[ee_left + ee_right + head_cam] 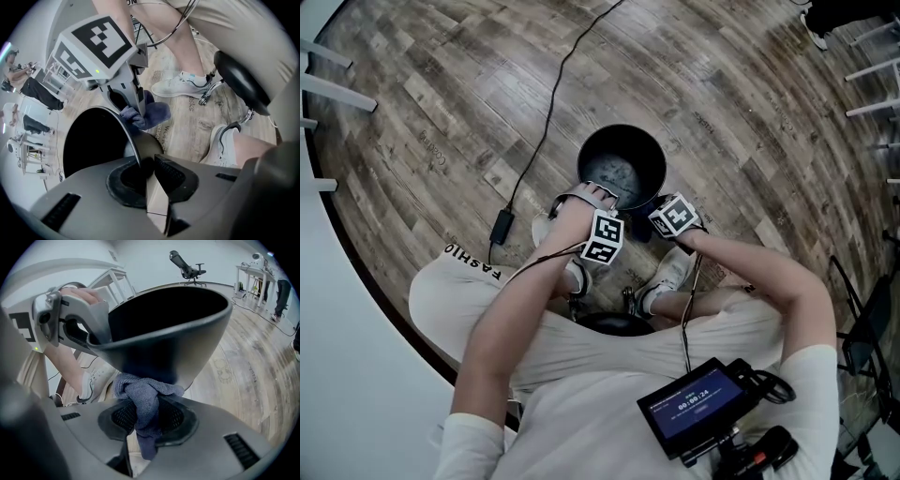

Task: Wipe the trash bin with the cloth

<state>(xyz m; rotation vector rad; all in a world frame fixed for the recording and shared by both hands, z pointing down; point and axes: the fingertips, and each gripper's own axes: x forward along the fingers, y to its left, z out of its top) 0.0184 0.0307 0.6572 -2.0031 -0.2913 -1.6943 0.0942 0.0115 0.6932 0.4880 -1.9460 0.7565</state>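
A black round trash bin (622,167) stands on the wooden floor, just in front of the person's feet. My left gripper (598,199) is shut on the bin's near rim. In the left gripper view, the thin rim (140,154) runs between the closed pads of the left gripper (149,165). My right gripper (652,223) is shut on a blue-grey cloth (143,399). The right gripper (143,418) presses the cloth against the bin's (168,329) outer wall, low on its near side. The cloth (149,112) also shows beside the bin in the left gripper view.
A black cable with a power brick (501,227) trails across the floor left of the bin. The person's white shoes (670,270) and a black stool seat (614,323) sit close behind it. White furniture legs (328,89) stand far left.
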